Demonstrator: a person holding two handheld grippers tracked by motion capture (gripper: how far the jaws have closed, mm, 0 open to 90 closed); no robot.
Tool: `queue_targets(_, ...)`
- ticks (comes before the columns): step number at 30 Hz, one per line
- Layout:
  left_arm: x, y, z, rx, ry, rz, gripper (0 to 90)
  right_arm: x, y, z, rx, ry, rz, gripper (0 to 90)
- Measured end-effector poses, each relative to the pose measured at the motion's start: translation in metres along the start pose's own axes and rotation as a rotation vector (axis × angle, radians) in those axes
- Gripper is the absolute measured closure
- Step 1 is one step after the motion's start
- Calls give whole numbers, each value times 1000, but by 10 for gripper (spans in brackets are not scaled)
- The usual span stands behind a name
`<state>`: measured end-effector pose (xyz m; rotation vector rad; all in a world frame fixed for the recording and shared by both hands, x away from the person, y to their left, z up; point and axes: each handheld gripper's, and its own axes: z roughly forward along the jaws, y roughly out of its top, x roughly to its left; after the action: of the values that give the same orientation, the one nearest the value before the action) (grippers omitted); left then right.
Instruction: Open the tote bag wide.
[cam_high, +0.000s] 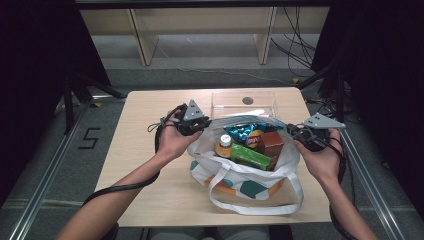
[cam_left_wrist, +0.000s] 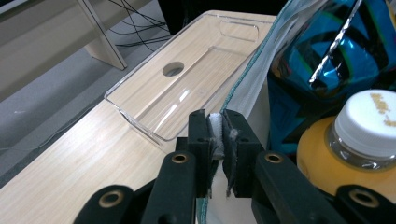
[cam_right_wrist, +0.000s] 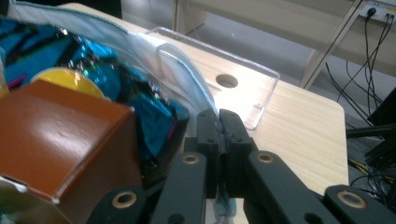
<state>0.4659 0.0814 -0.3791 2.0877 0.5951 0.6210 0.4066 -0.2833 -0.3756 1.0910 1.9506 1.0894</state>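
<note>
Both grippers, left (cam_left_wrist: 218, 140) and right (cam_right_wrist: 219, 137), pinch the soft cloth bag's (cam_high: 210, 142) rim, hiding the clamped fabric; glossy crinkled packets (cam_high: 242, 131) inside.

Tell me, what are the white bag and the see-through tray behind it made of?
Bag: apparently soft woven cloth, matte, with stitched teal edging, creasing where the grippers pinch its rim. Tray: likely clear hard plastic, glossy, with the table's wood grain visible through it.

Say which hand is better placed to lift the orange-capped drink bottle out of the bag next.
Left, probably. The left tool grips the bag's rim right beside the bottle. The right tool pinches the opposite rim by the brown box, farther off. Either must release first.
</note>
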Motion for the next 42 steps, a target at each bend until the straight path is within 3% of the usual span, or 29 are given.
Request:
queue_targets(2, 0, -1, 2, 6, -1, 6, 815, 0, -2, 1, 34, 9, 11, 883)
queue_targets(4, 1, -3, 4, 5, 0, 2, 815, -2, -5, 4, 17, 0, -25, 883)
queue_targets(8, 0, -6, 9, 16, 2, -3, 814, 1, -8, 7, 39, -1, -6, 882)
queue_targets(10, 1, -6, 9, 22, 4, 5, 815, -1, -9, 9, 27, -7, -27, 882)
queue_targets(12, 0, -7, 10, 16, 1, -6, 815, 0, -10, 8, 38, -6, -12, 882)
queue_targets(13, 0, -7, 10, 21, 2, -5, 815, -2, -10, 8, 41, 0, -32, 882)
queue_targets(18, -1, -10, 14, 31, -1, 6, 814, -1, -14, 11, 47, -5, -14, 881)
queue_targets(19, -2, -12, 16, 27, -3, 0, 814, -3, -14, 11, 57, -1, -36, 880)
queue_targets(20, -3, -12, 17, 23, -6, -6, 813, 0, -15, 12, 55, -5, -10, 880)
queue_targets(25, -5, -15, 22, 36, -9, -4, 814, 0, -18, 15, 70, -7, -13, 880)
queue_targets(26, -5, -16, 23, 40, -11, -5, 813, -2, -19, 15, 78, 0, -41, 880)
queue_targets(27, -6, -17, 24, 49, -17, -8, 814, 0, -21, 17, 68, -13, -26, 879)
queue_targets(30, -7, -19, 28, 47, -17, -4, 813, -2, -24, 19, 76, -14, -46, 878)
queue_targets(31, -8, -21, 29, 62, -20, -7, 813, 0, -25, 19, 79, -18, -27, 878)
queue_targets(32, -8, -21, 30, 64, -20, -7, 813, -2, -25, 20, 79, -17, -45, 878)
queue_targets(35, -10, -24, 34, 53, -20, -21, 813, 0, -28, 21, 93, -12, -22, 878)
queue_targets(37, -9, -25, 35, 52, -21, -21, 813, -2, -28, 22, 95, -14, -49, 878)
queue_targets(39, -9, -25, 36, 59, -26, -16, 813, 1, -30, 23, 111, -12, -17, 878)
queue_targets(40, -9, -26, 37, 60, -23, -20, 813, -2, -32, 25, 98, -16, -49, 878)
queue_targets(42, -9, -27, 38, 59, -23, -16, 813, -2, -33, 26, 106, -14, -48, 878)
